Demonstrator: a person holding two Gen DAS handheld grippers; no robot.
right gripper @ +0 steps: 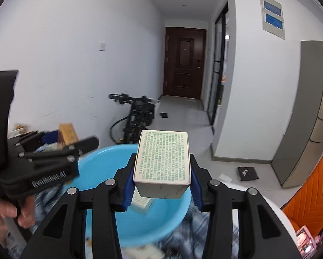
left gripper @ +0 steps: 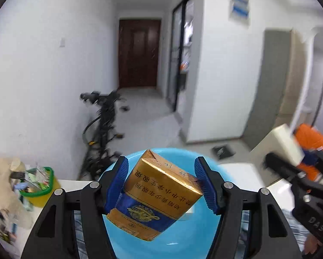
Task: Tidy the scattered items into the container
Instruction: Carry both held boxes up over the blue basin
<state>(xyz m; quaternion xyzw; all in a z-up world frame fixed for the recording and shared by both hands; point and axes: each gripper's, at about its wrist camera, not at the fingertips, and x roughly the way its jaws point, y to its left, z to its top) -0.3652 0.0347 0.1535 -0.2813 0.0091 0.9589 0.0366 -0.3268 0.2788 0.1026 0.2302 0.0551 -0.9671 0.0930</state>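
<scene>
My left gripper is shut on a gold and blue cigarette pack, held tilted above the light blue plastic basin. My right gripper is shut on a white box with green print, held above the same basin. A small white box lies inside the basin under it. The left gripper with its pack shows blurred at the left of the right wrist view. The right gripper with its white box shows at the right of the left wrist view.
The basin rests on a blue-and-white checked cloth on a white table. A green-and-yellow basket of small items and a plush toy stand at the left. An orange chair is at the right. A folded bike leans by the wall.
</scene>
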